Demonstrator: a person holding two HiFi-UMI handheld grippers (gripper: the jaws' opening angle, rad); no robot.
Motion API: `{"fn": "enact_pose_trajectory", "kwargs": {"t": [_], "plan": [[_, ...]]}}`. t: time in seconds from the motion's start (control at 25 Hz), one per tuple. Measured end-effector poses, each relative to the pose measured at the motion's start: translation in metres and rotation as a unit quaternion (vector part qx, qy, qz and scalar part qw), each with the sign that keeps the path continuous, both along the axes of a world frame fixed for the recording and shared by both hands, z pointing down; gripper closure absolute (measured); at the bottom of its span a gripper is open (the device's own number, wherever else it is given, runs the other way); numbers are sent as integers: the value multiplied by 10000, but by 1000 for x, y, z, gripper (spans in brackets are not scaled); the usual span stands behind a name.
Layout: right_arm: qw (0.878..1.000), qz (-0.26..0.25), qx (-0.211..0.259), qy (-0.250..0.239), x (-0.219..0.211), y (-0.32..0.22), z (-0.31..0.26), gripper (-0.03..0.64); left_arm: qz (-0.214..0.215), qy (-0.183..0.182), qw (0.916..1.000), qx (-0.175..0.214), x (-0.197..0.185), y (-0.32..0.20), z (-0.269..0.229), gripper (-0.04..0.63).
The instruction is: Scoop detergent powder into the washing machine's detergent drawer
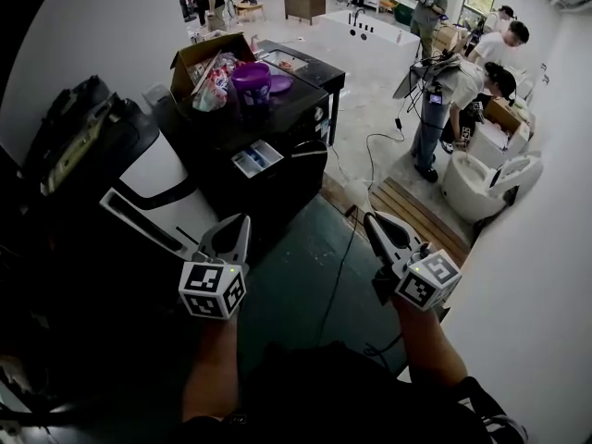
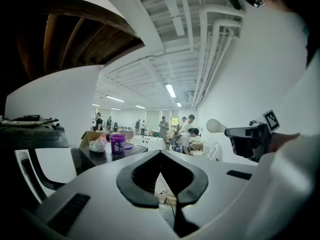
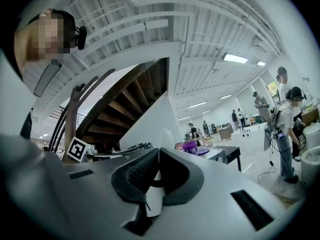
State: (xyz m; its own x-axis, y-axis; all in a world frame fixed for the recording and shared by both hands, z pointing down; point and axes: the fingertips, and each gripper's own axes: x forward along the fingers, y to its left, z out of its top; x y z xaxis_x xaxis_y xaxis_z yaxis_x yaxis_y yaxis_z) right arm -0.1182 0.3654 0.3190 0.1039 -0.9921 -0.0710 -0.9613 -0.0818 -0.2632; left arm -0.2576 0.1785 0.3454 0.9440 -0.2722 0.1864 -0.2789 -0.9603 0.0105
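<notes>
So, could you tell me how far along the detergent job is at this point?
Done: the detergent drawer is pulled out, and the purple tub looks open, its lid beside it. In hand: the right hand-held gripper is shut on a white scoop, short of the washing machine; the left hand-held gripper is shut, empty. Left: dipping the scoop in the tub and tipping powder into the drawer.

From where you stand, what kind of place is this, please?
Probably a large indoor test hall with mock home stations: a black washing machine, a white bathtub standing on the open floor, and several people working at other fixtures.
</notes>
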Motion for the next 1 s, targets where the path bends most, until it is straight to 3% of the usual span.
{"fn": "enact_pose_trajectory", "kwargs": {"t": [1.0], "plan": [[9991, 175, -17, -376, 56, 106, 26, 597, 525, -233, 9983, -26, 91, 109, 13, 588]]}}
